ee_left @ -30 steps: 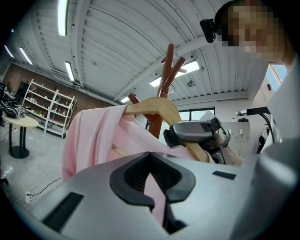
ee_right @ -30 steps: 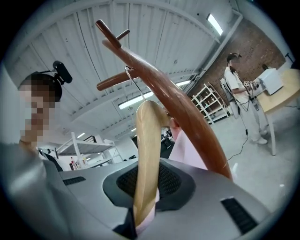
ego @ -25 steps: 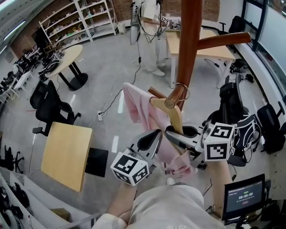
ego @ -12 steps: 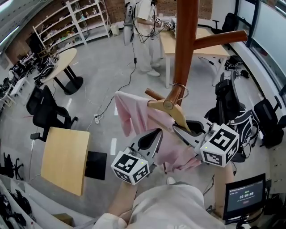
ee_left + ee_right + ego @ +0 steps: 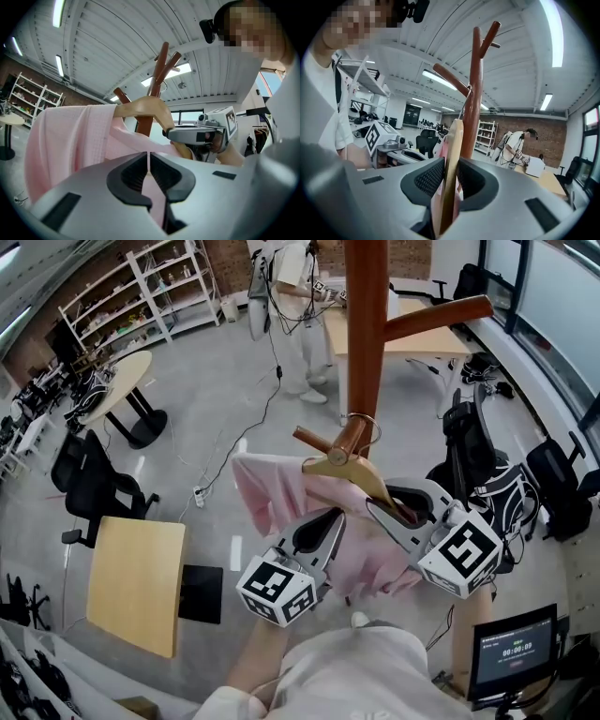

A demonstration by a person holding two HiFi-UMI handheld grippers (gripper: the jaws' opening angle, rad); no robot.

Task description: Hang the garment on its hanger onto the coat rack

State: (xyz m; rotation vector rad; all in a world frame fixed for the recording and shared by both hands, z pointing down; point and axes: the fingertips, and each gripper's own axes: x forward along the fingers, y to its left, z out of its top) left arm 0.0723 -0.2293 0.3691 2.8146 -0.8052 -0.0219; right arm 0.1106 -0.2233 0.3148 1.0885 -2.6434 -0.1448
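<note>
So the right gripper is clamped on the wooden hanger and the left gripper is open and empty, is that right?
Not quite. The left gripper is not open and empty: the left gripper view shows its jaws shut on a fold of the pink garment. The right gripper is clamped on the wooden hanger.

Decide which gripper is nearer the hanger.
Right. The right gripper clamps the hanger arm itself; the left gripper pinches the garment below it, off the wood.

Garment: pale pink, fine checked weave. Hanger: light tan wood; coat rack: glossy reddish-brown. Table, near left: plain yellow-tan top.
</note>
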